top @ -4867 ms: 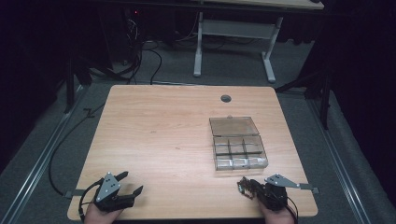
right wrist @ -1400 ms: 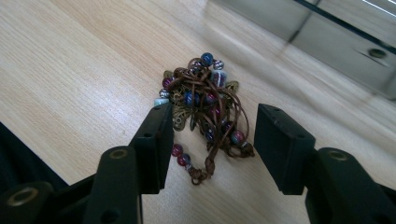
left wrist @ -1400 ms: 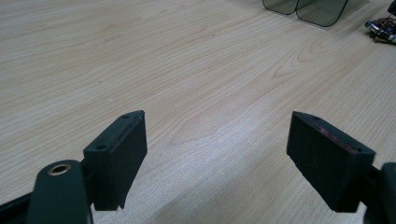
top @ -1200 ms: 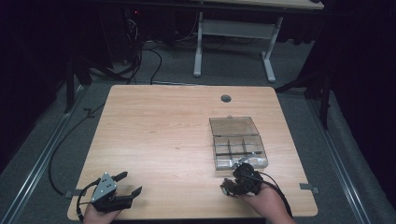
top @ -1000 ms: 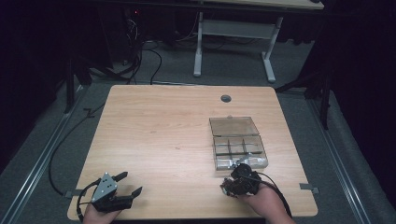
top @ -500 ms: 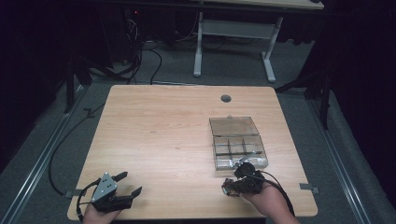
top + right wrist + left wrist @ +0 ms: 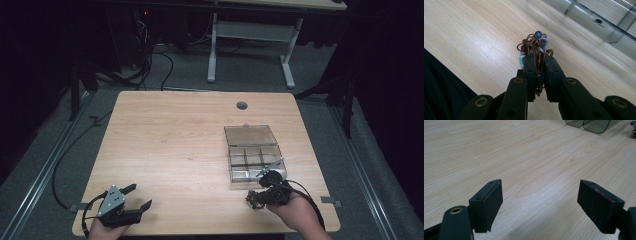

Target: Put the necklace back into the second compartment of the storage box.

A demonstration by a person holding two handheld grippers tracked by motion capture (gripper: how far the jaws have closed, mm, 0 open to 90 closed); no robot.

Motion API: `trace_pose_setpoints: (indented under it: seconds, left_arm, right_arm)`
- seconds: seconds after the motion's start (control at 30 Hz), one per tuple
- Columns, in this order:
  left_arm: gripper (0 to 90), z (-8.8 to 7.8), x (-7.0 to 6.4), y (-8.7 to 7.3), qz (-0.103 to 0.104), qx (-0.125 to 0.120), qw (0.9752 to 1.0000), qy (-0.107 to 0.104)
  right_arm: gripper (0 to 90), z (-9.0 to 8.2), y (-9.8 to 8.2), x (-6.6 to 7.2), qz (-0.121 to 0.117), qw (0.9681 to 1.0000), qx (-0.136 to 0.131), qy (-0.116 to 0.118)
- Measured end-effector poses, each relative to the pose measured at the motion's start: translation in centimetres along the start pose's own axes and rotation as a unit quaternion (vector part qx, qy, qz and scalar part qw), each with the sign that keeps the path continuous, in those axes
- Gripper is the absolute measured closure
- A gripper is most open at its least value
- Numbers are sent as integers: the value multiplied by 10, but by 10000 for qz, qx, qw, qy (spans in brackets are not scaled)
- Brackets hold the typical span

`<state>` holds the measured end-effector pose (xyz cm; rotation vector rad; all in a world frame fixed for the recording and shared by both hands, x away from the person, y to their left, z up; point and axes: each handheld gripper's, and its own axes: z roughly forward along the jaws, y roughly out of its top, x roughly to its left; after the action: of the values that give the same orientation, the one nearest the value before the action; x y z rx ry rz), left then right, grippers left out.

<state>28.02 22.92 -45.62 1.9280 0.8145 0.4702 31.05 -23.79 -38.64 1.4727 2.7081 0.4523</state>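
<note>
1. While its jaws stand wide apart with nothing between them, the left claw [image 7: 134,204] rests at the surface's [image 7: 170,140] 7 o'clock corner.
2. At 5 o'clock, the right claw [image 7: 255,199] is clamped on a tangle of brown wire and beads [image 7: 534,46].
3. That beaded tangle is held just above the wood, near the clear compartment box [image 7: 254,155], at the box's 6 o'clock edge.

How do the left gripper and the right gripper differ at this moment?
The left gripper has its jaws wide apart with nothing between them; the right gripper is closed on a tangled beaded cord. The left gripper sits at the table's near left corner; the right is beside the clear compartment box. Both have black jaws.
</note>
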Motion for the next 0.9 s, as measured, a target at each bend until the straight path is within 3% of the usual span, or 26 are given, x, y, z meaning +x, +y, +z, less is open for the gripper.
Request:
trace_pose_setpoints:
  seconds: [0.4, 0.43, 0.5, 0.9]
  left_arm:
    - [210, 0, 0, 0, -10, -4, 10000, 2]
    - [210, 0, 1, 0, -12, 7, 10000, 0]
    - [210, 0, 1, 0, -14, 7, 10000, -1]
    - [210, 1, 0, 0, -5, 5, 10000, -1]
  right_arm:
    - [815, -17, 4, -7, 109, 9999, -34, -11]
    - [815, -19, 5, -7, 235, 9997, 9, -38]
    - [815, -21, 6, -10, 117, 9999, -25, -26]
    - [815, -32, 16, -19, 182, 9998, 103, -63]
